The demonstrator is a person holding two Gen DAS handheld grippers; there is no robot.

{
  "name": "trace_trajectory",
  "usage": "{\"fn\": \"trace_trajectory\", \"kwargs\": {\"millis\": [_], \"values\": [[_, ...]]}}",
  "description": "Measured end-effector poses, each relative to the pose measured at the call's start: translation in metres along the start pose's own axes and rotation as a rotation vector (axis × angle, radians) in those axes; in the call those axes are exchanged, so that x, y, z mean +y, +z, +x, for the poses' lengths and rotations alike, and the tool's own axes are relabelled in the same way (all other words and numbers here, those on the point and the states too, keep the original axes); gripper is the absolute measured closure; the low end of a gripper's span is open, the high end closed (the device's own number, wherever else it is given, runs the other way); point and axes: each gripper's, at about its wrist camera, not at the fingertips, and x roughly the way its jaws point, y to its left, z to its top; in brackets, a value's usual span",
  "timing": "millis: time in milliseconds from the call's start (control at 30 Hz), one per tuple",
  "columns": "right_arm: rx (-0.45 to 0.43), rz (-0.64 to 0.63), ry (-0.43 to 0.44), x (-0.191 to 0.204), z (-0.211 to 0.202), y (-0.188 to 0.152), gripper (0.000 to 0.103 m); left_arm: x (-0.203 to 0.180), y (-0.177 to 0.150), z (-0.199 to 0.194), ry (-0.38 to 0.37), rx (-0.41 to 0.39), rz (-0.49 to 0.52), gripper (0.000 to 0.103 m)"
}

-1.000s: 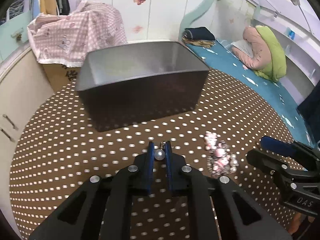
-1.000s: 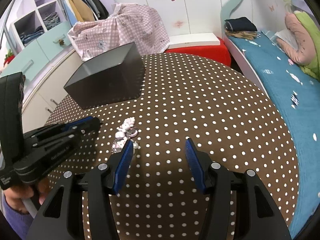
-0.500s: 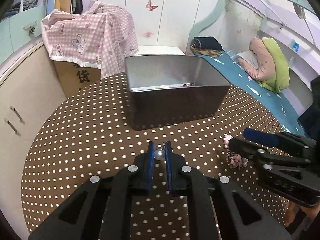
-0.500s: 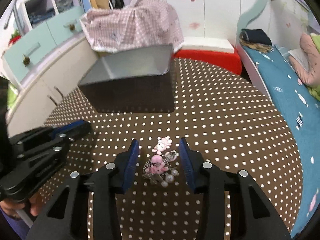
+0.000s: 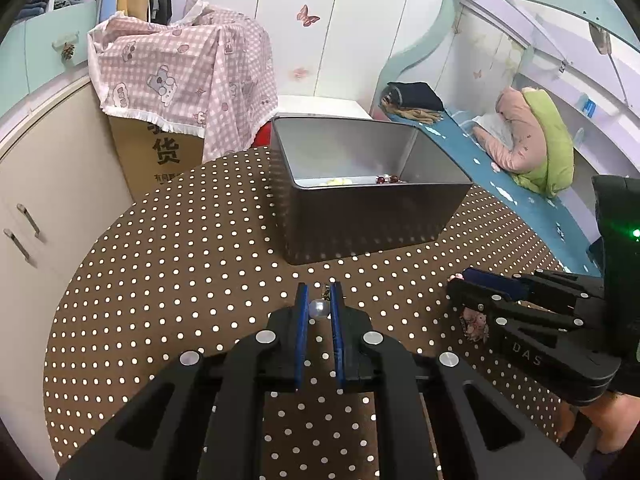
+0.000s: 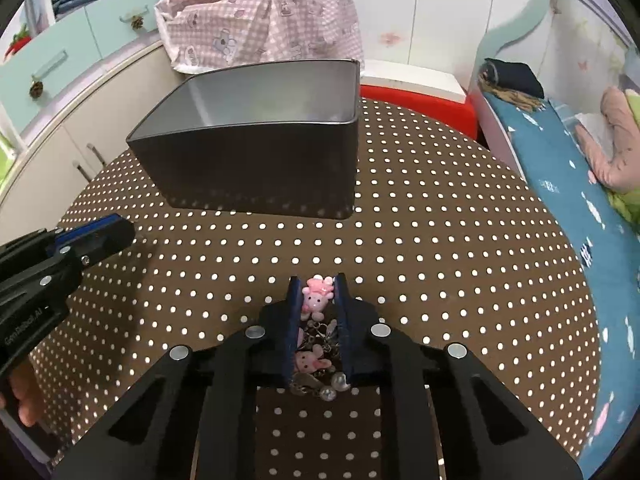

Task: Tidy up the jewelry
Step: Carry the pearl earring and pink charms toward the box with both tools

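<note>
Left gripper (image 5: 319, 309): clenched on a pearl earring (image 5: 319, 308), held above the table (image 5: 168, 264) short of the box
Right gripper (image 6: 316, 298): its jaws have just been closing around the pink bunny charm bracelet (image 6: 316, 300); the blue pads now press both sides of it
Bracelet: between the right pads, low over the polka-dot cloth near the table's front edge; whether it has left the cloth I cannot tell
Box (image 5: 372, 208): open grey tin toward the table's far edge, a few beads and a pale piece already on its floor
What changed: a second ago the right jaws stood wide beside the bracelet; now they grip it
Meaning: both pieces seem secured, so the next step is likely carrying them over the box rim
</note>
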Motion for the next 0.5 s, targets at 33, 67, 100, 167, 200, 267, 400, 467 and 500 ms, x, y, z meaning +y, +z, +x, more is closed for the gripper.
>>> {"fn": "trace_trajectory", "kwargs": {"millis": [33,67,100,167,200,267,400,467,500], "values": [[-0.008,0.003,0.011,0.0,-0.001,0.0,0.086,0.0,0.0,0.0,-0.001,0.001,0.0,0.094],[-0.014,0.008,0.02,-0.002,-0.002,-0.001,0.086,0.0,0.0,-0.001,-0.002,-0.001,0.0,0.094],[-0.02,0.015,0.029,-0.003,-0.004,-0.001,0.086,0.0,0.0,-0.001,-0.004,-0.003,0.001,0.094],[-0.043,0.036,0.057,-0.005,-0.012,0.001,0.086,0.001,0.002,-0.004,-0.01,-0.009,0.002,0.094],[-0.048,0.04,0.066,-0.006,-0.015,0.003,0.086,0.001,0.003,-0.006,-0.014,-0.012,0.003,0.094],[-0.076,0.058,0.104,-0.008,-0.028,0.006,0.086,0.001,0.005,-0.01,-0.026,-0.02,0.001,0.094],[-0.124,0.089,0.177,-0.015,-0.052,0.015,0.086,0.002,0.014,-0.021,-0.044,-0.041,0.006,0.094],[-0.142,0.098,0.197,-0.017,-0.061,0.019,0.086,0.001,0.018,-0.025,-0.057,-0.05,0.005,0.094],[-0.149,0.101,0.205,-0.018,-0.065,0.022,0.086,0.0,0.02,-0.027,-0.062,-0.055,0.005,0.094]]}}
